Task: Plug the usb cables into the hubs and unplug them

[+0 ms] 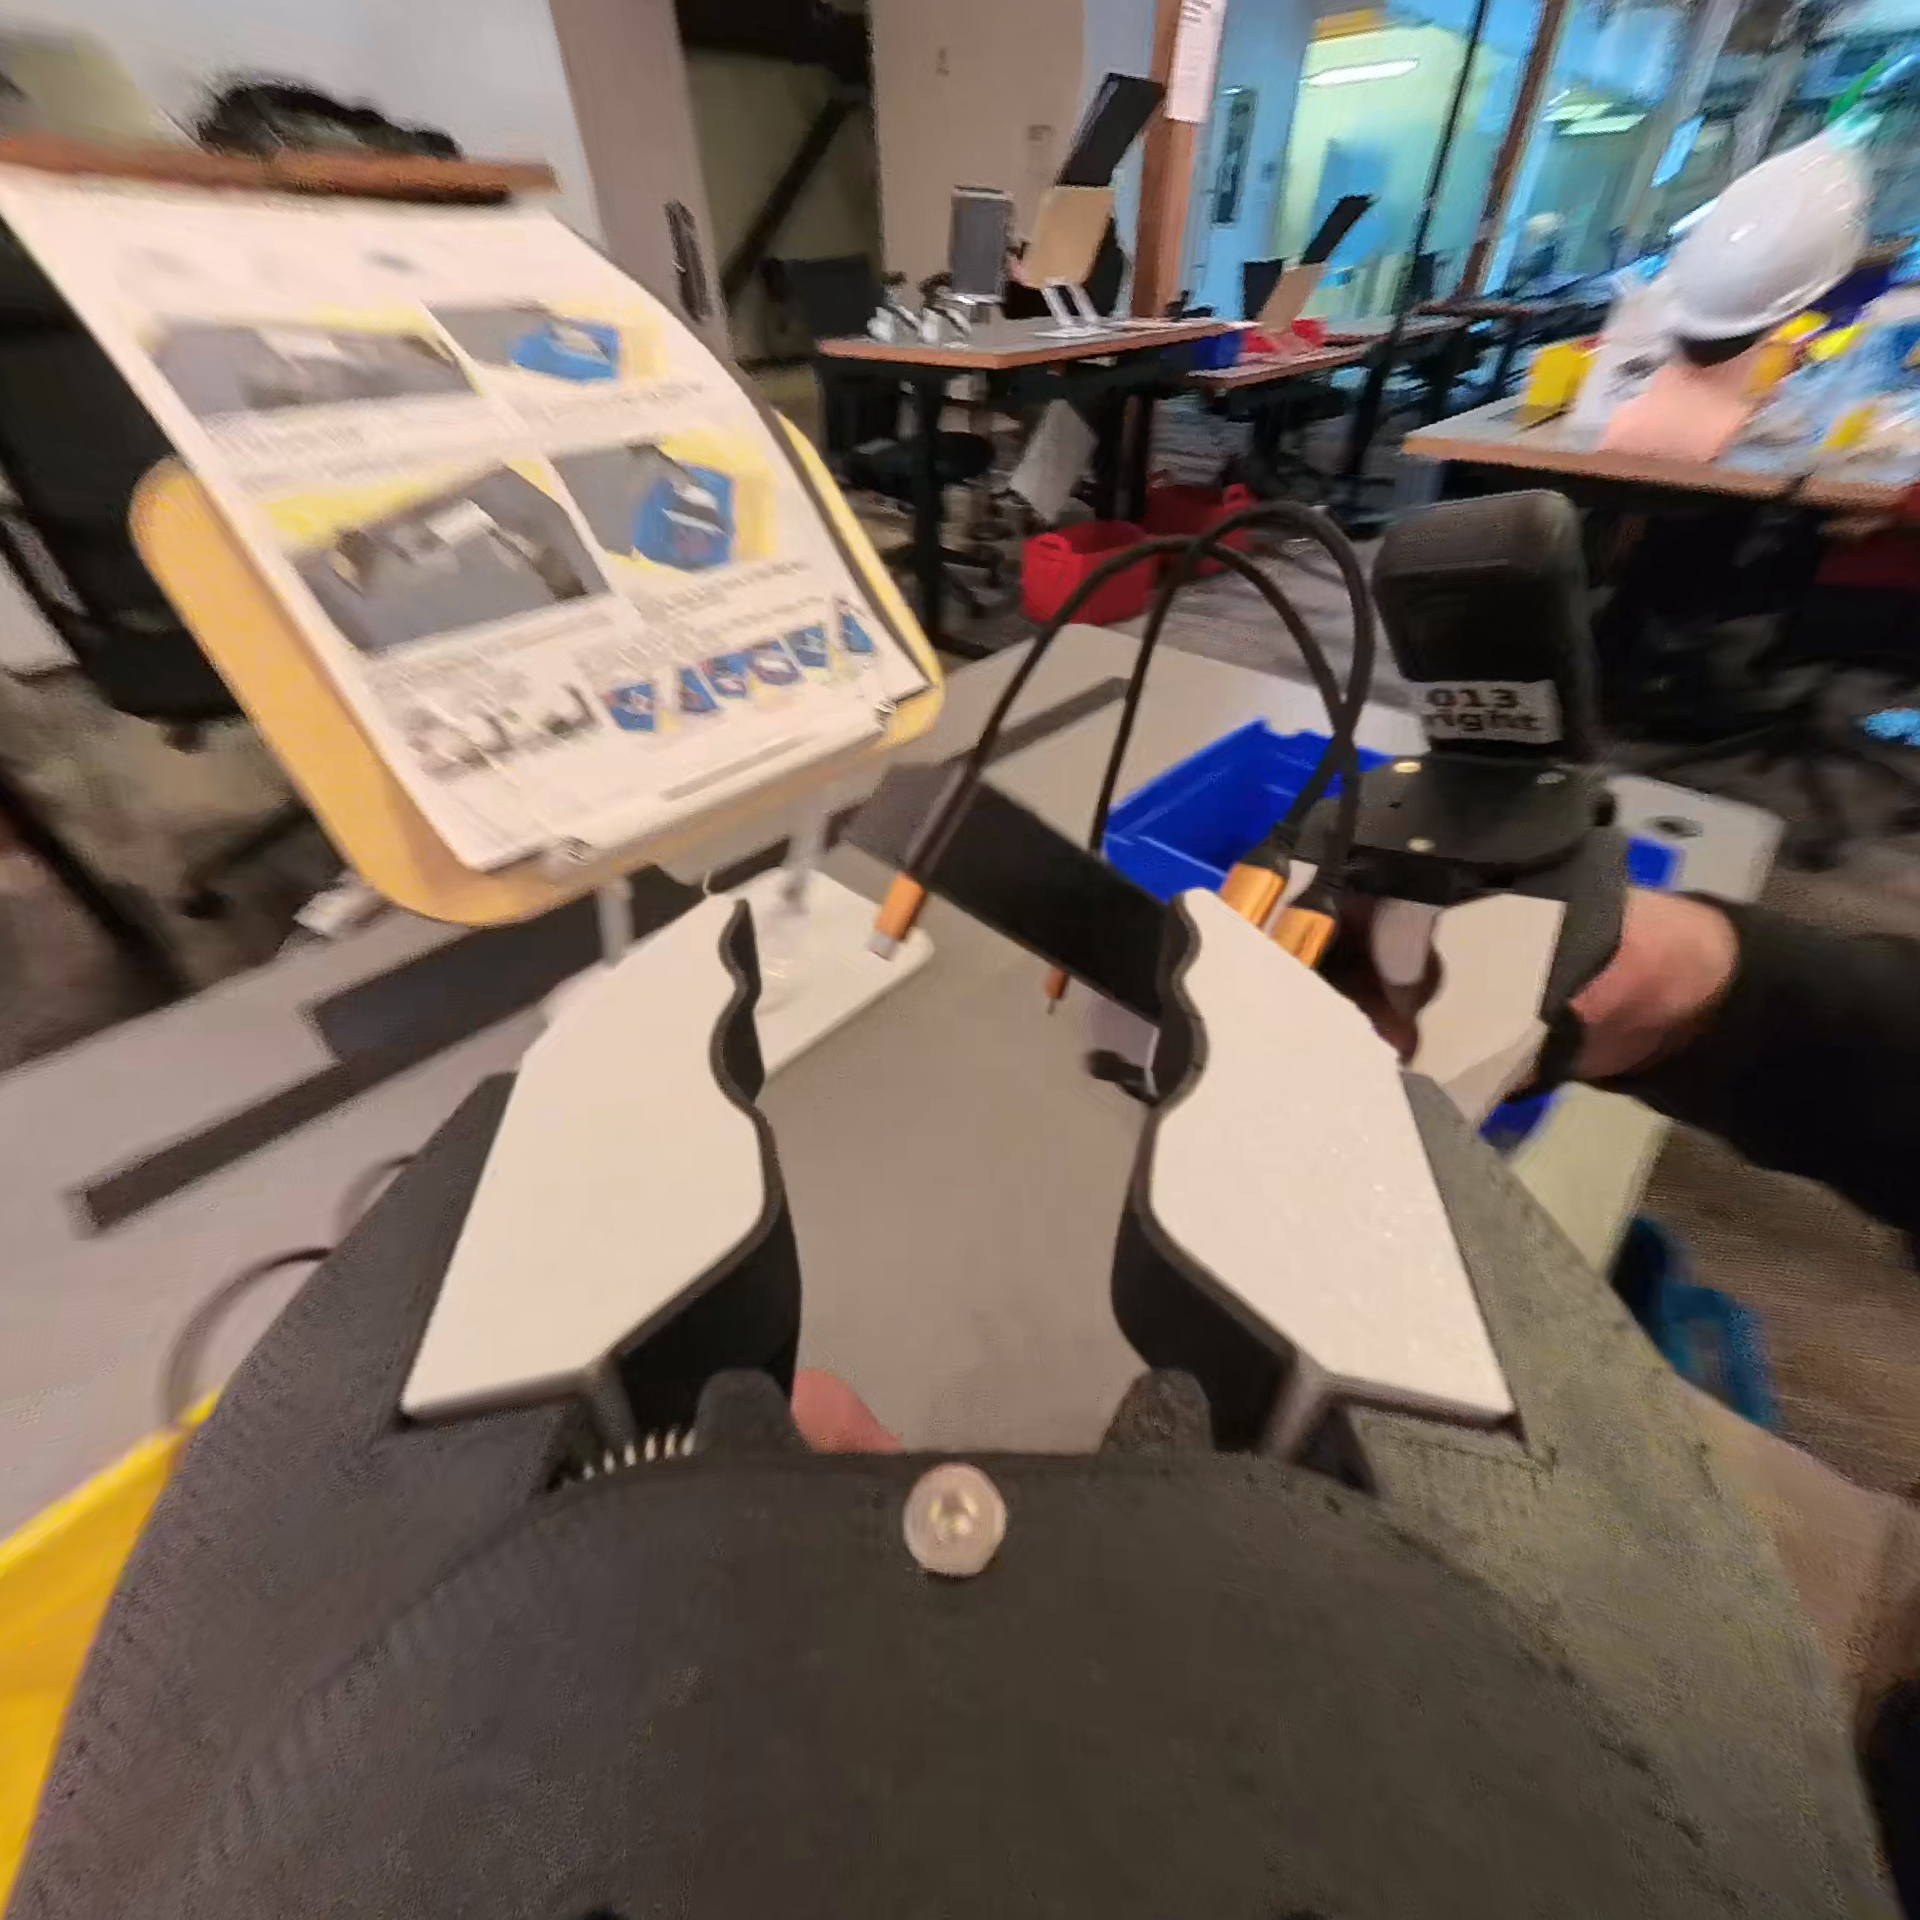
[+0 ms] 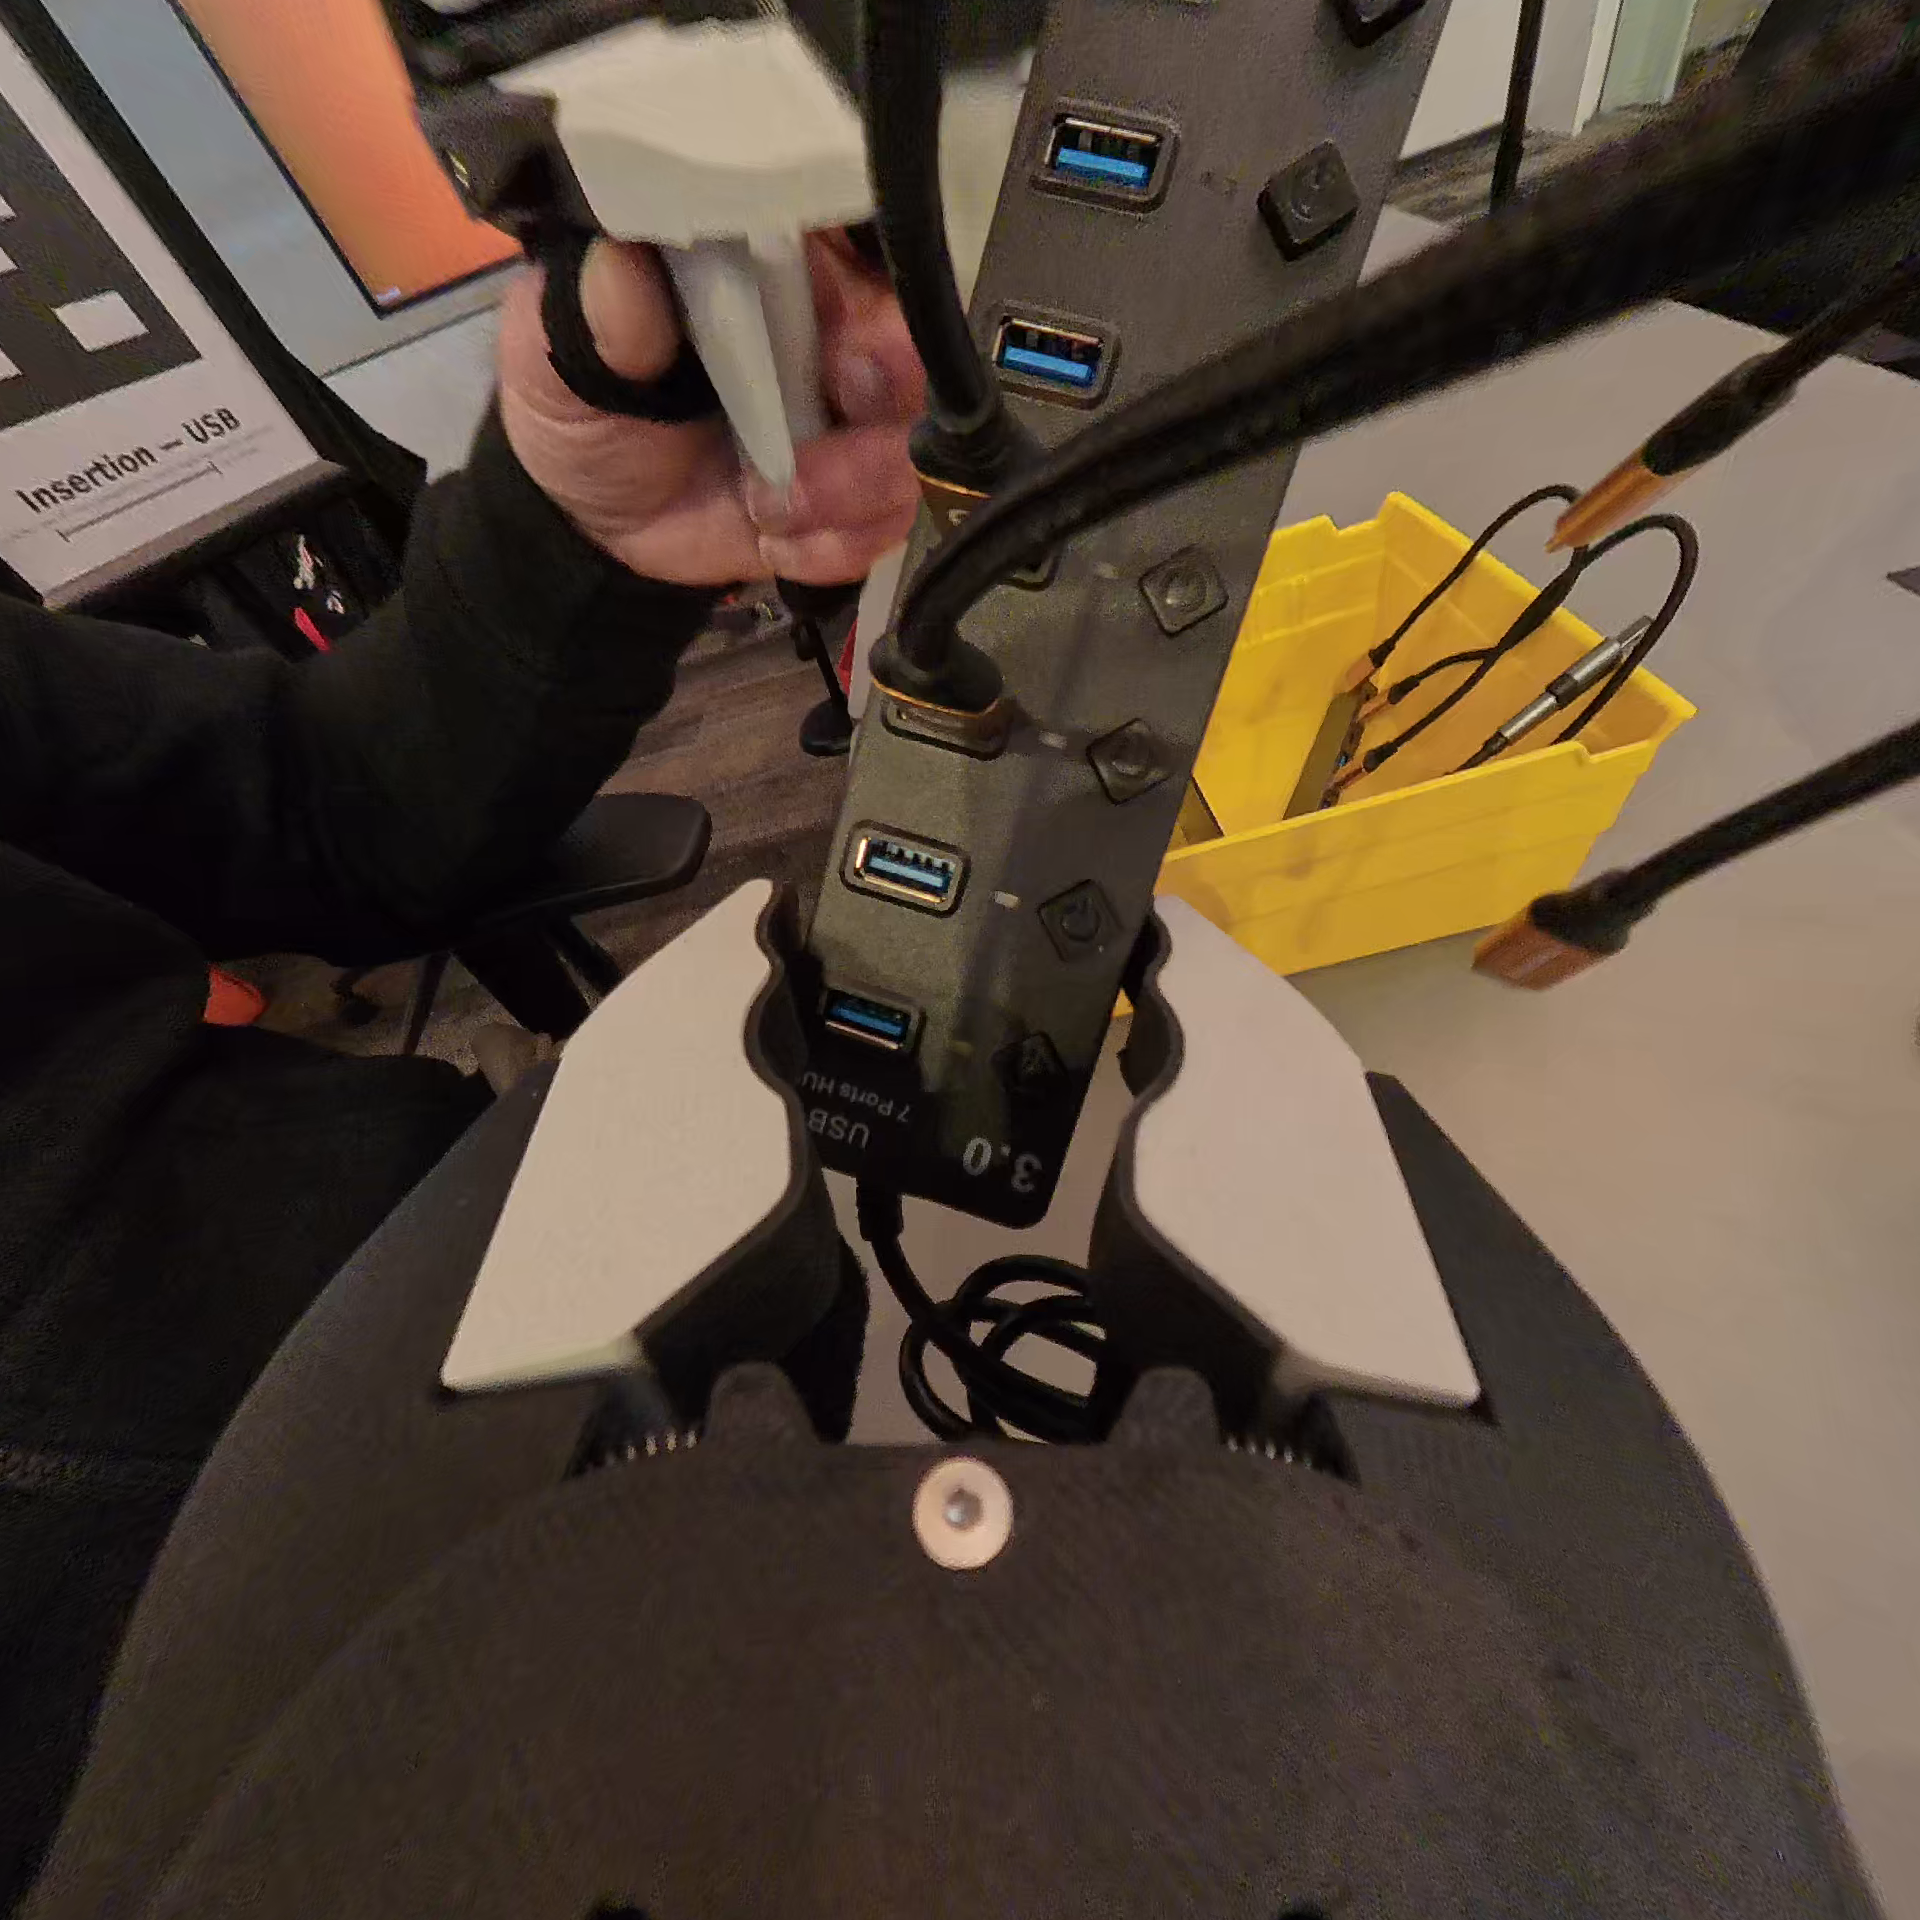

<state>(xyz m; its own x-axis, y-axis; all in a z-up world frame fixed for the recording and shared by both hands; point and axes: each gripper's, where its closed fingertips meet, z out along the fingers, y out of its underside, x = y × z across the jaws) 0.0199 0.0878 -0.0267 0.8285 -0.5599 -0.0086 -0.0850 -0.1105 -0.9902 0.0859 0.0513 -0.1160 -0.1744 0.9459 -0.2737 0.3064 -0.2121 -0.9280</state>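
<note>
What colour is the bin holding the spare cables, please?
Yellow bin; clearest in the right wrist view.

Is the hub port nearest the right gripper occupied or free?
Free: the blue port between the right gripper fingers shows no plug; two cables sit higher up.

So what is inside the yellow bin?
Inside the yellow bin, several thin black cables lie loose, with orange and silver plugs. Its near wall hides the bottom, so more may lie there.
</note>
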